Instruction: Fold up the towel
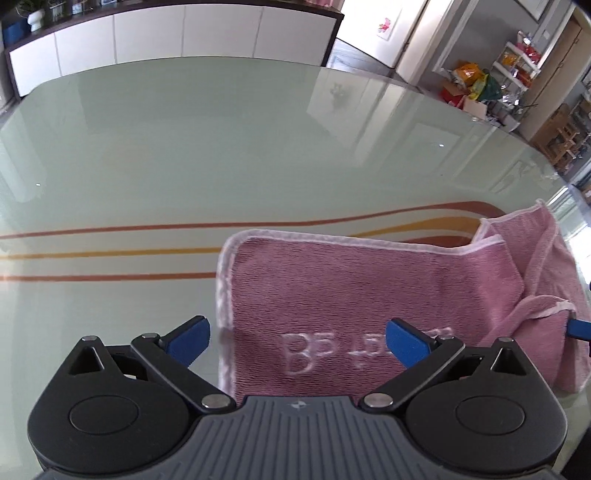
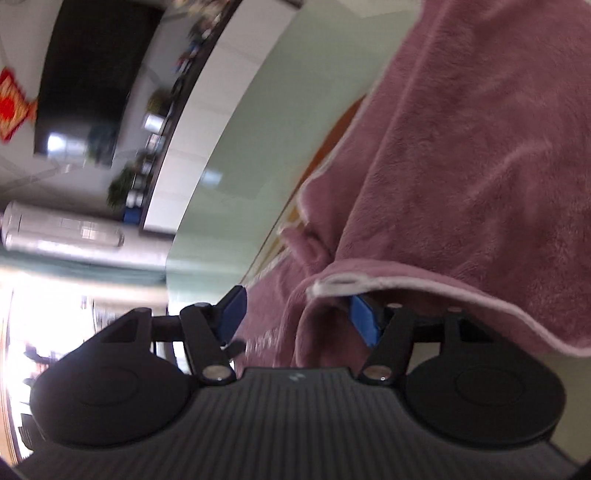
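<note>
Left gripper [image 1: 297,341]: we saw its blue fingers [image 1: 190,341] spread wide with nothing held between them, poised above the near edge of the pink towel [image 1: 369,295]. One finger hung over bare glass just left of the towel's left hem; the other hung over the cloth, near raised lettering woven into the pile.

Right gripper [image 2: 301,317]: its jaws stood partly apart, and a fold of the same pink towel [image 2: 461,166] ran between them. The right-hand blue finger [image 2: 364,321] was tucked under a white-piped hem, with cloth draped over that side of the gripper body — yet we could not tell whether the pads pressed on the fabric, as this view was blurred and strongly tilted.

The towel lay on the pale green glass tabletop [image 1: 184,147], towards the near right of the left wrist view, one layer folded over another and its right-hand corner lifted clear of the surface. Red and orange stripes [image 1: 110,253] ran across the glass and passed beneath the cloth.

Beyond the table stood a long white sideboard [image 1: 166,33] with a dark top — farther right, cluttered shelves [image 1: 517,62].
</note>
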Motion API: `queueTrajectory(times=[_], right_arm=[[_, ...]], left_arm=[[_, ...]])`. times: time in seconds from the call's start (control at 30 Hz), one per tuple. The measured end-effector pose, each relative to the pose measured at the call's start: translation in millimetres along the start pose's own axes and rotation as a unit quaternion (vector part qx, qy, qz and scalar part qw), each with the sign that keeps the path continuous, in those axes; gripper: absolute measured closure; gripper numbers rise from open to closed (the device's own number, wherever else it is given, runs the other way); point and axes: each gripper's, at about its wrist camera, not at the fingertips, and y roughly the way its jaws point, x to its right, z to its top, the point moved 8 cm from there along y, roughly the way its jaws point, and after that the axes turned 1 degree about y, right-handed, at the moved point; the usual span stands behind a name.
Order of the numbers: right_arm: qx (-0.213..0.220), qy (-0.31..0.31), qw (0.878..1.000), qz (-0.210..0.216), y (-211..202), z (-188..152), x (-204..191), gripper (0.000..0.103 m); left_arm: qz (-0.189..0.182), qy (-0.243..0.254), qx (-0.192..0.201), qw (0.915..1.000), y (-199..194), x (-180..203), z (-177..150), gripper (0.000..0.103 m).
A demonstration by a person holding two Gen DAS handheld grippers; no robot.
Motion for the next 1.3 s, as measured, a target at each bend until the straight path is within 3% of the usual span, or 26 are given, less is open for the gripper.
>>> queueTrajectory(times=[0.07,0.13,0.2,0.43,0.53,0.63,0.73,0.87,0.97,1.0,1.03,1.07,1.2,1.23,1.27,1.3], right_arm=[[0.027,0.033,0.999,0.004,-2,5,8,0.051],[0.047,0.042,0.998,-0.002,-2,6,15,0.08],[0.054,0.021,0.998,-0.02,-2,4,18,0.096],[0.044,-0.096,0.993,-0.053,-18,-3,7,0.099],[0.027,-0.156,0.986,-0.044,-38,-10,-5,0.099],[0.0,-0.212,0.977,-0.027,-68,-28,-20,0.099],[-0.026,-0.265,0.964,-0.011,-103,-46,-25,0.099],[-0.115,-0.347,0.931,-0.004,-148,-88,-9,0.099],[-0.188,-0.371,0.909,-0.034,-157,-115,20,0.097],[-0.215,-0.373,0.901,-0.053,-156,-124,34,0.093],[-0.224,-0.377,0.896,-0.07,-155,-128,43,0.08],[-0.225,-0.383,0.892,-0.086,-154,-130,49,0.074],[-0.161,-0.399,0.9,-0.066,-161,-103,23,0.066],[-0.138,-0.402,0.903,-0.061,-162,-94,15,0.057],[-0.092,-0.409,0.906,-0.067,-162,-76,4,0.05],[-0.035,-0.424,0.9,-0.092,-157,-54,-2,0.038]], left_arm=[[0.021,0.009,-0.001,0.9997,2,-4,2,0.001],[0.033,0.017,-0.006,0.9993,2,-3,2,0.001],[0.039,0.022,-0.01,0.9989,0,0,4,0.002],[0.018,0.058,0.01,0.9981,-18,26,18,0.002],[0.017,0.055,-0.012,0.9983,-6,27,11,0.002],[0.021,0.071,-0.006,0.9973,-3,26,5,0.001],[0.027,0.091,-0.005,0.9955,-3,29,2,0.001],[0.034,0.097,0.002,0.9947,-4,30,0,0.001],[0.042,0.109,0.005,0.9931,-4,32,-1,0.001],[0.042,0.112,0.007,0.9928,-4,32,-1,0.001],[0.041,0.113,0.009,0.9927,-5,30,-2,0.001],[0.037,0.117,0.012,0.9924,-7,27,-4,0.001],[0.031,0.135,0.033,0.9898,-15,22,-12,0.0],[0.031,0.135,0.039,0.9896,-17,20,-15,0.0],[0.032,0.134,0.043,0.9895,-19,18,-17,0.0],[0.033,0.133,0.047,0.9895,-22,15,-19,0.0]])
